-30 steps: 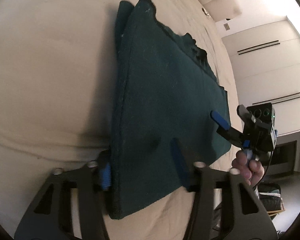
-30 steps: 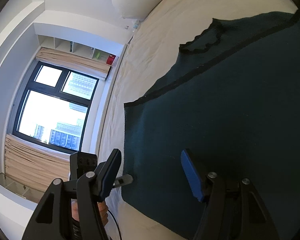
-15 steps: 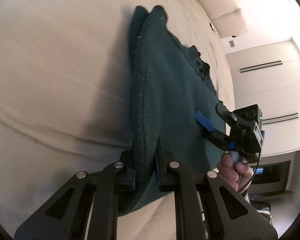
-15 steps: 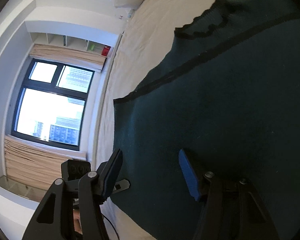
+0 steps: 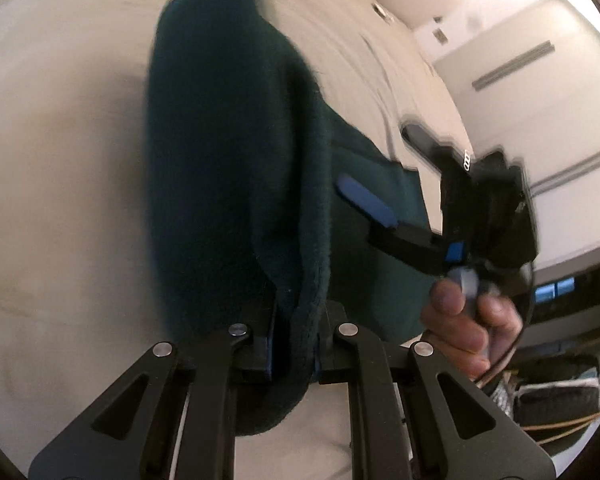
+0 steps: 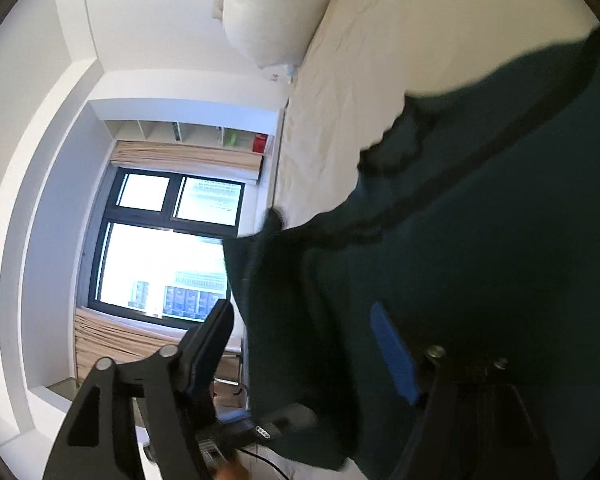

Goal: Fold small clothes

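A dark green knit garment (image 5: 228, 168) lies on the cream bed sheet (image 5: 60, 120). My left gripper (image 5: 294, 344) is shut on the garment's near edge and holds it lifted, so the cloth hangs in a fold. My right gripper (image 6: 304, 344) is open, with the garment's lifted corner (image 6: 460, 280) between and beyond its fingers; it also shows in the left wrist view (image 5: 384, 184), held by a hand at the garment's right side. Both views are blurred by motion.
A white pillow (image 6: 276, 12) lies at the head of the bed. A window (image 6: 168, 252) and wall shelf (image 6: 188, 134) stand beyond the bed's edge. White wardrobe doors (image 5: 540, 92) and a basket (image 5: 556, 400) are to the right.
My left gripper closed on the garment's edge and lifted it off the sheet. The right gripper stayed open and moved in closer along the cloth.
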A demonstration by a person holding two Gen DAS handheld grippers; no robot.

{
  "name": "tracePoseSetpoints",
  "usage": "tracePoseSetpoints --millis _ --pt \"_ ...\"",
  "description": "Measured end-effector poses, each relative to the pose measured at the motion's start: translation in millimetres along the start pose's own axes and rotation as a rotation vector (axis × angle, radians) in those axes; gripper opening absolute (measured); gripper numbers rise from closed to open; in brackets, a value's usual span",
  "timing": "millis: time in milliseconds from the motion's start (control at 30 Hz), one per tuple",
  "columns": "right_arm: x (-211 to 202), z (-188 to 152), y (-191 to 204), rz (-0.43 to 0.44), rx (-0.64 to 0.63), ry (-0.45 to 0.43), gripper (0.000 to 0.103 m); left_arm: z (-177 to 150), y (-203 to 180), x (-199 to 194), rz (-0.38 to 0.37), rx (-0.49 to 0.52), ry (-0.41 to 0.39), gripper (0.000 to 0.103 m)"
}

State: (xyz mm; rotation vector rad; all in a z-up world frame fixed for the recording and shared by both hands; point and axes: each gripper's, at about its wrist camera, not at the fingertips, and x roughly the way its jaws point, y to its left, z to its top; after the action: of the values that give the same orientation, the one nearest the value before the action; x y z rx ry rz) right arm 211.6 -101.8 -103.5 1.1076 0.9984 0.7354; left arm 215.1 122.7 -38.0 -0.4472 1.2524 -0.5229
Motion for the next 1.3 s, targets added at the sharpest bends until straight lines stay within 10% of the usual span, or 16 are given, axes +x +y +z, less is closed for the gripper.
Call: tracePoseSetpoints --millis 300,633,1100,1300 --pt "-1 7 -4 -0.108 -0.022 -0.001 0.069 -28 -24 47 0.046 0.050 0.057 0.012" --pt "0 7 2 -0.287 -0.088 0.031 0.017 -52 -34 29 0.049 0.068 0.027 0.012" --pt "-99 57 -29 -0.401 -0.079 0.018 0.014 -44 -127 76 -0.080 0.200 0.064 0.018" --pt "-122 50 -63 -0.344 -0.012 -0.022 0.017 -71 -123 37 -0.105 0.311 0.053 0.028"
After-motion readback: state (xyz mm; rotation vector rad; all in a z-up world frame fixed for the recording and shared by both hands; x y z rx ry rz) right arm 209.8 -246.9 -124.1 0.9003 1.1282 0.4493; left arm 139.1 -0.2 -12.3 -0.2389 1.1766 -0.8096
